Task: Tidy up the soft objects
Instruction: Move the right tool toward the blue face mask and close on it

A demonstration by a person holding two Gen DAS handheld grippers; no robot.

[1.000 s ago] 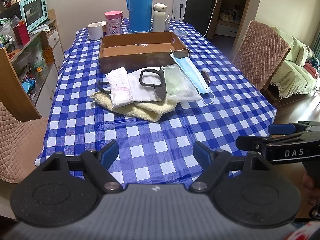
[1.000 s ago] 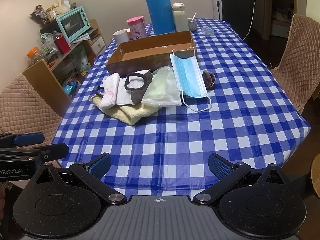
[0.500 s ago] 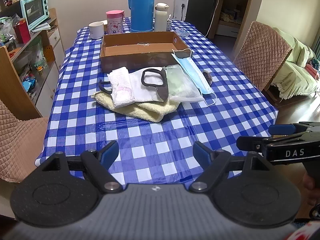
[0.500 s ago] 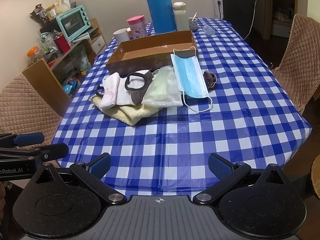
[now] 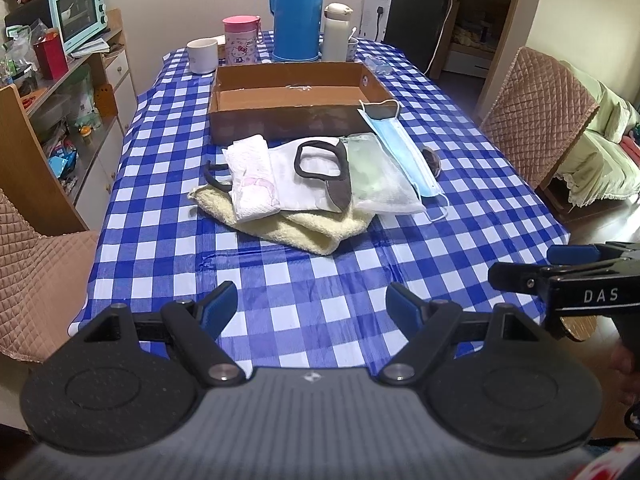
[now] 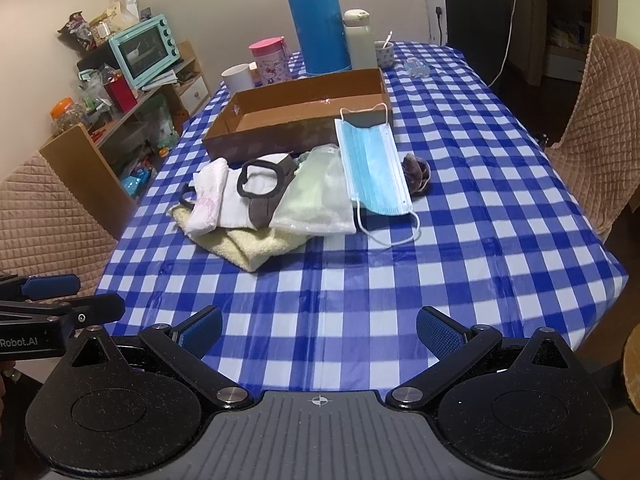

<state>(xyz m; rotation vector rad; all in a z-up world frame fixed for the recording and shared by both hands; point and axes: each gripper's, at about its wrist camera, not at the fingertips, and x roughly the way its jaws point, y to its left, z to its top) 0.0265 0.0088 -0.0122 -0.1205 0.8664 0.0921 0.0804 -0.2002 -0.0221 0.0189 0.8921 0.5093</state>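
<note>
Beside my box [image 5: 296,92], the blue mask [image 6: 374,168] runs lengthwise toward it; only the right view exposes the scrunchie [image 6: 416,172]; both grippers [image 5: 310,310] [image 6: 318,334] gape empty.

From my left wrist camera I read "DAS" in pale letters on the right gripper [image 5: 576,258] at three o'clock. From my right wrist camera, "Robot.AI" stands on the left gripper [image 6: 50,294] at nine o'clock. The blue thermos [image 5: 295,8] lettering at twelve o'clock is too blurred to read.
</note>
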